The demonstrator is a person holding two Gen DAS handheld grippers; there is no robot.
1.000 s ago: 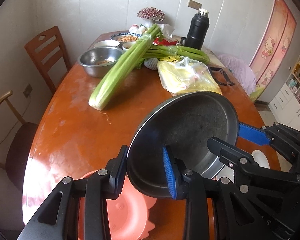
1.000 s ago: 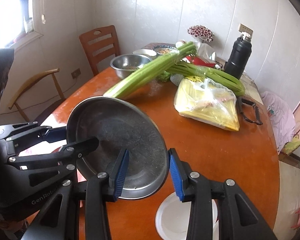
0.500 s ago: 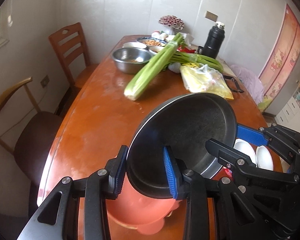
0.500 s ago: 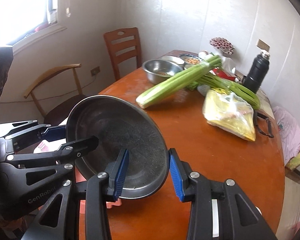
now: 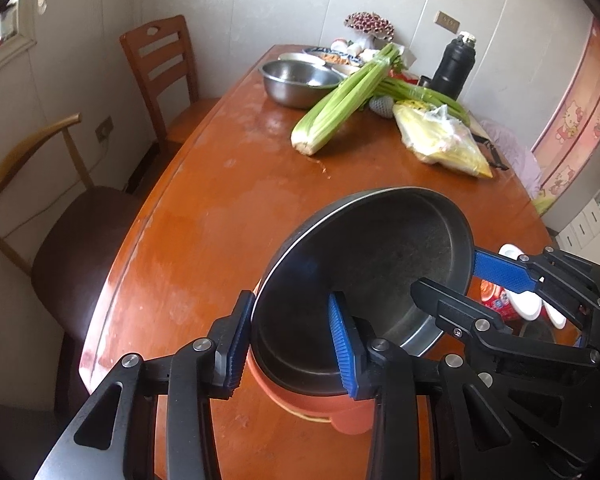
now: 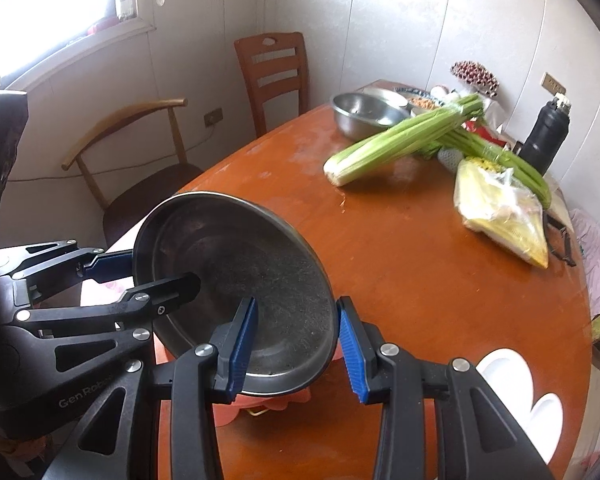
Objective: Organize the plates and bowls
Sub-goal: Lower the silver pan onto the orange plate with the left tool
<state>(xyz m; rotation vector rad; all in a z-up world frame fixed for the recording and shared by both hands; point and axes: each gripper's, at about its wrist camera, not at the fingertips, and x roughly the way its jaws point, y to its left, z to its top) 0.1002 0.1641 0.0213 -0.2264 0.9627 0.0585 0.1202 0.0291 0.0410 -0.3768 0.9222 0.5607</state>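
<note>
We work at a glossy orange-brown desk (image 5: 204, 240) set against a pale panelled wall, with two chairs at its nine o'clock side. Nearest us, the left gripper (image 5: 292, 344) is closed on the near rim of a dark metal pan (image 5: 372, 272), one blue pad outside the wall and one inside. The right gripper (image 6: 296, 340) clamps the opposite rim the same way, narrow and firm. The pan hangs tilted between them, its low edge just over an orange plastic bowl (image 5: 324, 408) standing on the desk at six o'clock; whether they touch we cannot tell. At three o'clock in the left view lie white dishes (image 5: 524, 304) near the desk edge.

Farther out, at twelve o'clock, a celery bunch (image 5: 340, 104) lies across the desk beside a steel bowl (image 5: 300, 80), with a yellow plastic bag (image 5: 444, 144) and a black flask (image 5: 456, 64) toward one o'clock.

We judge the step in hand to be setting the pan down onto the orange bowl. To do it well, we should level the pan first, lower both hands together, centre it over the bowl, and let go only once it sits steady, both sides at once, so it does not tip
</note>
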